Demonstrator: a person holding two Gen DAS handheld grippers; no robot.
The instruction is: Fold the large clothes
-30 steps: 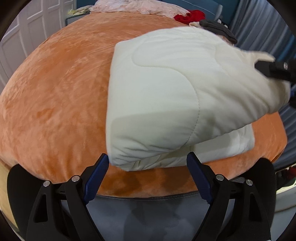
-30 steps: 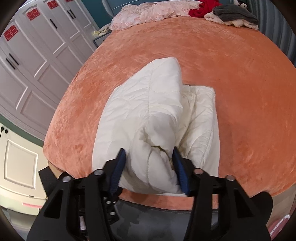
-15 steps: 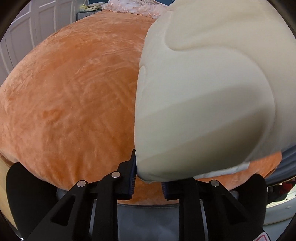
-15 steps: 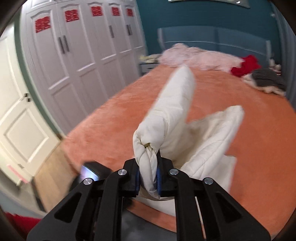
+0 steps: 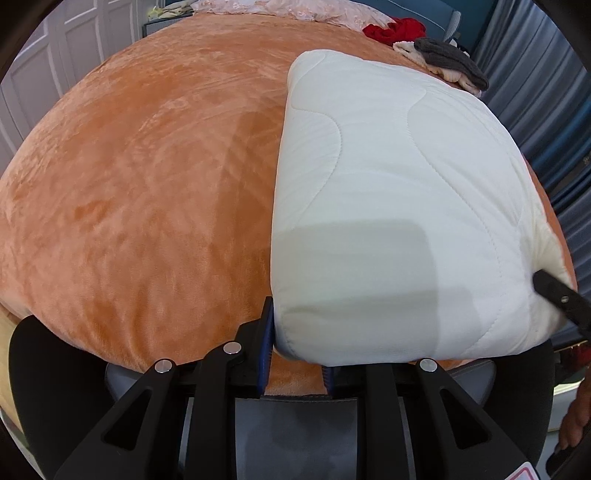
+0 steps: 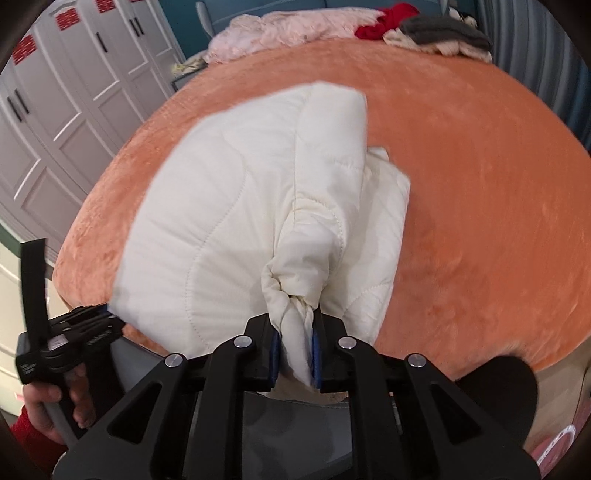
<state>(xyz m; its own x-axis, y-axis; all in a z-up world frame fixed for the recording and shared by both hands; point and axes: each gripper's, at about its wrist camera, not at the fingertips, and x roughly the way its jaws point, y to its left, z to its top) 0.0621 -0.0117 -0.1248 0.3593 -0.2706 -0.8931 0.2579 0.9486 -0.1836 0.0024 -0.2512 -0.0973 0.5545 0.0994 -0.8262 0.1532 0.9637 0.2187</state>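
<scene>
Both grippers have come back down with the coat, which half a second ago was hoisted in the air and now lies as a folded bundle on the bed. Left gripper [image 5: 297, 354] pinches the coat's [image 5: 388, 192] near left corner between its jaws; right gripper [image 6: 295, 349] clamps a bunched wad of the coat's other near corner. Beyond them the coat rests doubled at the near edge of the orange bed [image 6: 480, 184]. That fold looks finished, so letting go seems next. Red labels [image 6: 66, 18] on the wardrobe doors are too blurred to read.
</scene>
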